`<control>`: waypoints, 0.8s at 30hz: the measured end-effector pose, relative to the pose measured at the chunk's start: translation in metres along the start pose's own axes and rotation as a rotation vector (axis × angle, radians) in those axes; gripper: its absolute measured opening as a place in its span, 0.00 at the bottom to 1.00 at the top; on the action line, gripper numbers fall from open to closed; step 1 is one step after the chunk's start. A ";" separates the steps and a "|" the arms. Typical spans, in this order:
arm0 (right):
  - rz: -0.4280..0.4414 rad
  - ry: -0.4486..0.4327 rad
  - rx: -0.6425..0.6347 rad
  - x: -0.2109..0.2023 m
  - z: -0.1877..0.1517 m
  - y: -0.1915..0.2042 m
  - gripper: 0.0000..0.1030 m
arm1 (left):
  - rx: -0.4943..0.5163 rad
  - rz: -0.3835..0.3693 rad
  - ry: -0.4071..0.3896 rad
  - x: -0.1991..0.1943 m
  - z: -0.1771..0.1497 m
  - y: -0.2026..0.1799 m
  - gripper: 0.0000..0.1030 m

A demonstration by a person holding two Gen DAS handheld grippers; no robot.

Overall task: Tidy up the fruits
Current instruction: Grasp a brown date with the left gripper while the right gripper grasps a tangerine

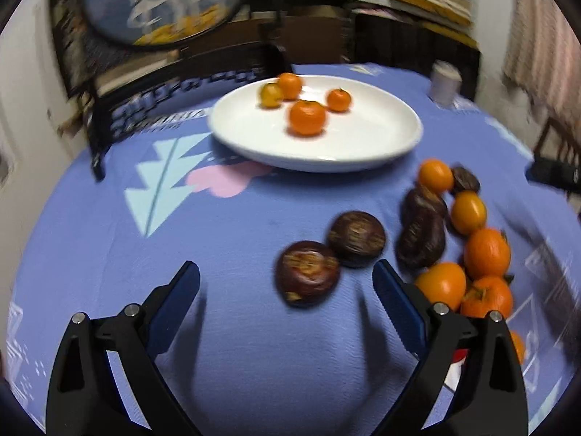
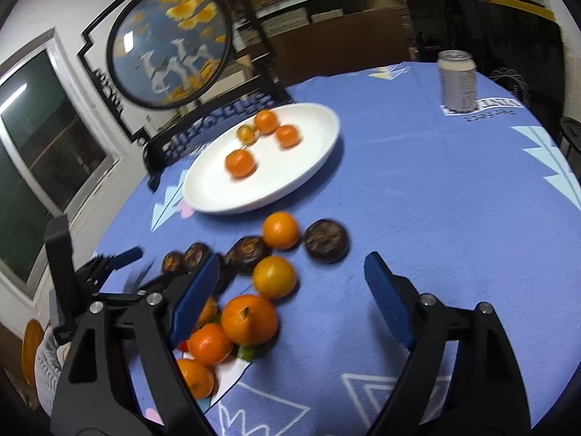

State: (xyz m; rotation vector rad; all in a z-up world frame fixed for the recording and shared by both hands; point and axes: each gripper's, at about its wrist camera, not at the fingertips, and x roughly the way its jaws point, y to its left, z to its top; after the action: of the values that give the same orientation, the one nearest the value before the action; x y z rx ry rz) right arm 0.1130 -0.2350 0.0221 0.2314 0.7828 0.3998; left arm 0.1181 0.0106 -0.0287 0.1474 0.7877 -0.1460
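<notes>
Lying just ahead of the open, empty left tongs [image 1: 286,272], a dark fruit [image 1: 307,272] rests on the tablecloth [image 1: 232,225].

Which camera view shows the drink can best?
The right wrist view: the can stands whole and fairly sharp on the blue tablecloth. The left wrist view shows it only small and blurred beyond the white plate.

Left gripper [image 1: 286,274]: black plastic arms with triangular cut-outs, silver screw heads at the pivots, blue ridged pads on both fingers. Right gripper [image 2: 292,267]: identical build, same blue pads, silver screws.
</notes>
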 end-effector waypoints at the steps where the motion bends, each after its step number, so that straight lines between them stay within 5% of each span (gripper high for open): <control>1: 0.007 0.006 -0.006 0.001 -0.001 0.002 0.82 | 0.020 0.000 0.009 0.003 -0.001 -0.004 0.93; 5: 0.037 0.029 -0.021 0.004 -0.007 0.011 0.81 | 0.008 -0.030 0.019 0.005 0.000 -0.002 0.90; 12: 0.044 0.072 -0.031 0.011 -0.021 0.016 0.78 | -0.010 -0.106 0.068 0.016 0.001 0.000 0.70; 17: 0.037 0.116 -0.048 0.024 -0.028 0.022 0.63 | 0.006 -0.116 0.068 0.017 0.000 -0.003 0.49; 24: 0.035 0.158 -0.063 0.040 -0.036 0.029 0.60 | -0.012 -0.114 0.064 0.017 0.001 0.002 0.43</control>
State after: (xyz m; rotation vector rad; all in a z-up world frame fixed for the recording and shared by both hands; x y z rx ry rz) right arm 0.1054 -0.1899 -0.0179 0.1559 0.9205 0.4792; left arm 0.1314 0.0107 -0.0402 0.0964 0.8609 -0.2450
